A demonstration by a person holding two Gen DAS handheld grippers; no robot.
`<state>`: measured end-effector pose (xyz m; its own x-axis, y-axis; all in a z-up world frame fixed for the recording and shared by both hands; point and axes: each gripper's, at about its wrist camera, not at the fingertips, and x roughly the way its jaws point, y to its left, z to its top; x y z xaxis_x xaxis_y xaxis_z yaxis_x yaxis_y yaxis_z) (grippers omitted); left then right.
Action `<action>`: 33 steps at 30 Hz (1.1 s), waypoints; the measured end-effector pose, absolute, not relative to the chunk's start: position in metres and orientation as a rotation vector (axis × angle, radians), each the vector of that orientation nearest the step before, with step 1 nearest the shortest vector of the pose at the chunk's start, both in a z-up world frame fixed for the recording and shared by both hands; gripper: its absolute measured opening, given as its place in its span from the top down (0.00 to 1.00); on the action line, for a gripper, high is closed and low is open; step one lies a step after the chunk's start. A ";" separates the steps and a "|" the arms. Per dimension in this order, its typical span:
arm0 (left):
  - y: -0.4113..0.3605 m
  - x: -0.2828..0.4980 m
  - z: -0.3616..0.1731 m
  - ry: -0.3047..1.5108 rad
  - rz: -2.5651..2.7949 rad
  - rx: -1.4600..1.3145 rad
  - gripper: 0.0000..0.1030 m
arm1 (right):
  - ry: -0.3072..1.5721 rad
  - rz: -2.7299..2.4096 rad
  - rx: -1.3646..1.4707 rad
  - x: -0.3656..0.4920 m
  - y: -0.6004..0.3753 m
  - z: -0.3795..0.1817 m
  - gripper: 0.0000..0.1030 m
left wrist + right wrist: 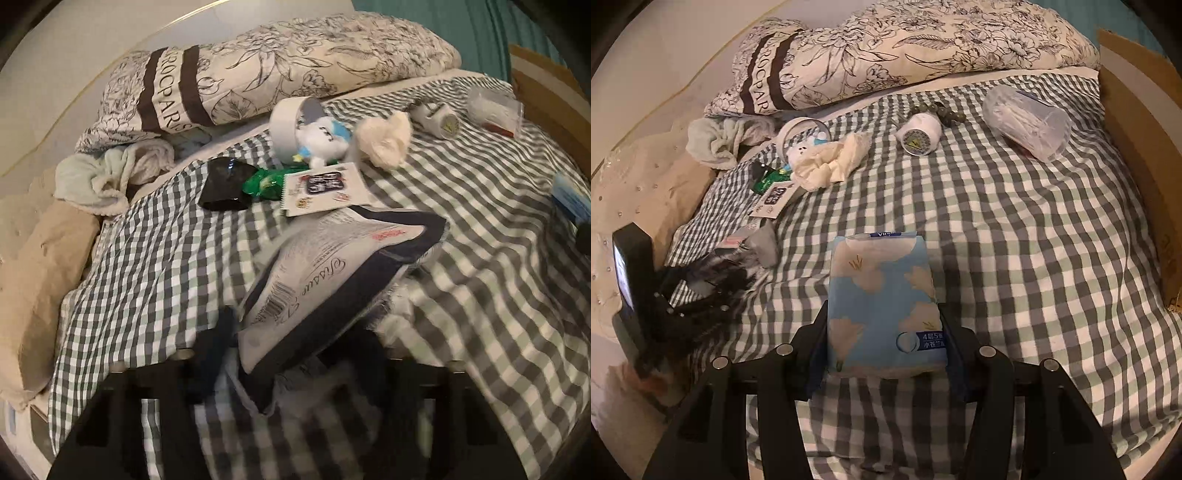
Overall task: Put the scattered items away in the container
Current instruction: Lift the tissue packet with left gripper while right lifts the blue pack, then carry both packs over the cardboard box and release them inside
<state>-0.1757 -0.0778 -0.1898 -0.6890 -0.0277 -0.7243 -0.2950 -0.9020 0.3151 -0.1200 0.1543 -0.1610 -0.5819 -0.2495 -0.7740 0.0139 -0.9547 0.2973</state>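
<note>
Gripping the blue tissue pack (882, 306) squarely, the right gripper (882, 343) has its jaws about half open, one pad flat on each long side of the pack, which is lifted clear of the checked bedsheet (1015, 240). That hold looks sound. The sensible course, I judge, is to keep the squeeze even and the pack level while carrying it to the cardboard box (1130, 110) at the right edge of the bed, then let go only once it is over the opening.

Across the bed, the left gripper (295, 347) has a white and navy tissue packet (332, 273) between its jaws, which stand partly open. Blur hides whether the pads truly press on the soft wrapper or only flank it, so I cannot tell if it is held. This packet is limp and sags, so a grip near its middle, taken firmly before any lift, seems wise; otherwise it could slip out.

Farther away, more clutter waits on the sheet: a small spiral notebook (325, 190), a green snack wrapper (266, 181), a black pouch-like object (225, 184), a blue and white plush toy (321, 138) beside a roll of white tape (284, 114), a crumpled cream scrunchie (388, 142), a white plug adapter (919, 138) and a clear tub of cotton swabs (1027, 123). A floral pillow (905, 55) lies at the far end.
</note>
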 end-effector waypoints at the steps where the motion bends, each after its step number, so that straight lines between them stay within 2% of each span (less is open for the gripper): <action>1: -0.077 -0.172 -0.189 0.624 2.691 -1.175 0.62 | -0.391 -2.637 1.350 -0.119 0.152 -0.160 0.49; 5: -0.078 -0.161 -0.179 0.519 2.736 -1.236 0.70 | -0.391 -2.630 1.334 -0.114 0.147 -0.152 0.49; 13: -0.047 -0.112 -0.134 0.178 2.784 -1.291 0.70 | -0.337 -2.709 1.254 -0.089 0.160 -0.109 0.49; 19: 0.013 -0.097 -0.097 0.190 2.711 -1.295 0.70 | -0.316 -2.793 1.215 -0.061 0.197 -0.069 0.49; 22: 0.052 -0.091 -0.065 0.193 2.672 -1.197 0.70 | -0.321 -2.840 1.179 -0.048 0.230 -0.042 0.49; 27: 0.140 -0.095 -0.006 0.205 2.562 -1.015 0.70 | -0.154 -3.017 1.093 -0.035 0.303 0.015 0.48; 30: 0.197 -0.106 0.011 0.178 2.454 -0.989 0.70 | -0.106 -3.067 1.217 -0.044 0.347 0.019 0.48; 33: 0.254 -0.114 0.015 0.228 2.414 -0.974 0.70 | -0.129 -3.103 1.313 -0.053 0.392 0.012 0.49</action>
